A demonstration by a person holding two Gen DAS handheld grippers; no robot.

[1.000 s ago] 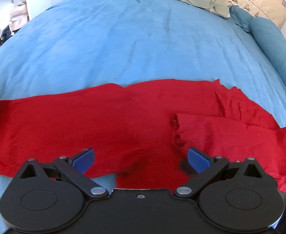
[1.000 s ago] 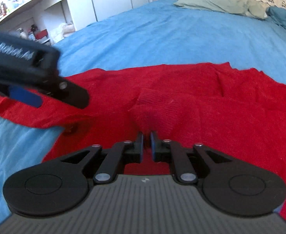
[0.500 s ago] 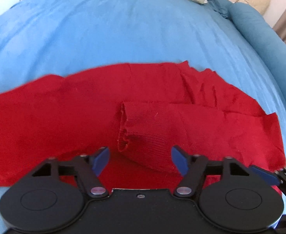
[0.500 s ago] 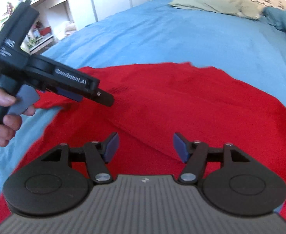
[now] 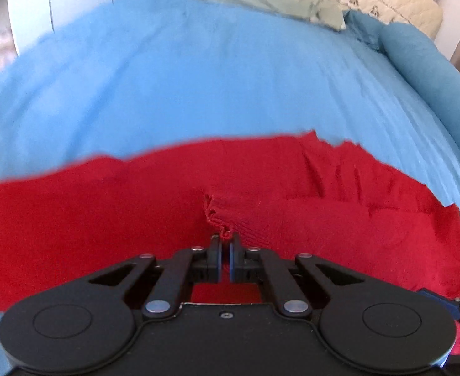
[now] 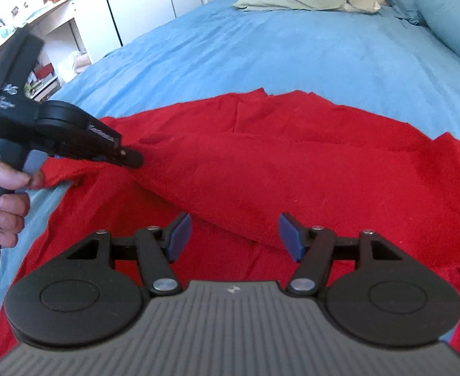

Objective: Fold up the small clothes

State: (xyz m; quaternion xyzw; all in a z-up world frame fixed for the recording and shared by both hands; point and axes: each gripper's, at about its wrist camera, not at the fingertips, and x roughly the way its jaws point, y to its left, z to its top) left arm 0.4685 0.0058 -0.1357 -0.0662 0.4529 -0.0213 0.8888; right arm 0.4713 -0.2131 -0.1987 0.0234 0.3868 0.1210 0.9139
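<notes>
A: Left tool pinched tight on the ribbed cuff of the red sweater, jaws just closed, only the cuff's edge between the pads.

B: Right tool wide, jaws recently opened, nothing gripped; hovering above the sleeve folded across the body.

A: Sweater spread flat on the blue bed, near the front edge.

B: Likely risks?

A: Shallow bite on the cuff. Probably slips free under a quick pull, given loose stretchy knit.

B: Also possible: lower layer caught along with the cuff, dragging the whole body and wrinkling the fold.

A: Hard to tell from here whether one layer or two sits between the pads.

B: Open right tool pinning nothing, so easy shifting of the sweater across the bed.
</notes>
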